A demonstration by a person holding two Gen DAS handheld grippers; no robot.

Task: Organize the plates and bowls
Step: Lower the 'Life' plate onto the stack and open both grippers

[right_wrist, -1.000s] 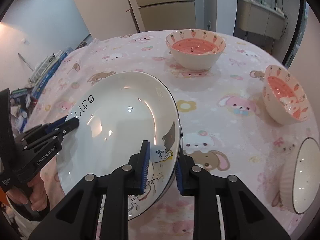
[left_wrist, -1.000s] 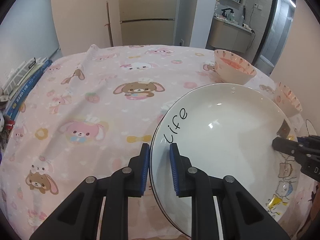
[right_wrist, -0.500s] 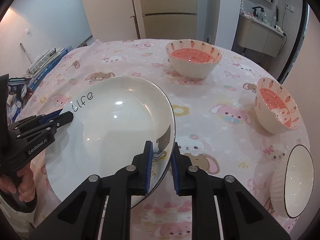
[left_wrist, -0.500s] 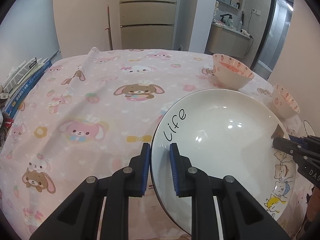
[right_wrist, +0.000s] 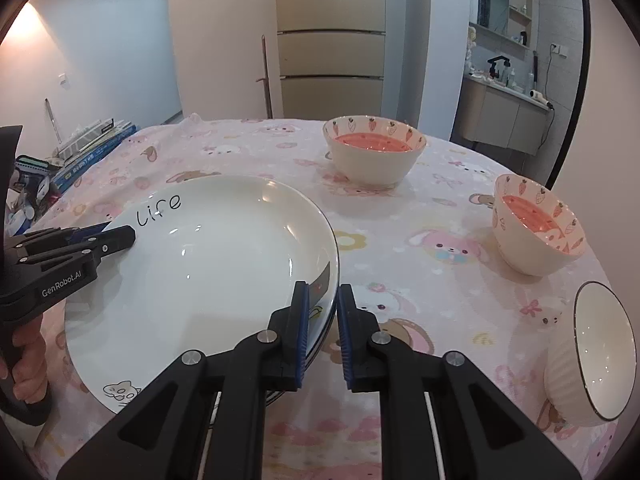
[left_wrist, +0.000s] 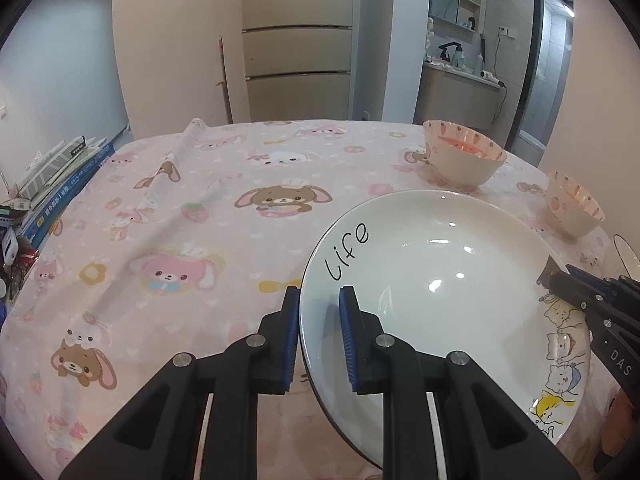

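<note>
Big plate (left_wrist: 440, 280) being held by both claws, left claw (left_wrist: 319, 332) and right claw (right_wrist: 323, 328) pinched tight on rim; right jaws just closing; next, careful lifting together needed

I view from two wrist fisheyes, each close behind its hand-held gripper, angled down across the worktop (left_wrist: 208, 184). Both share the white plate (left_wrist: 440, 280), seen from its left and right rims.
</note>
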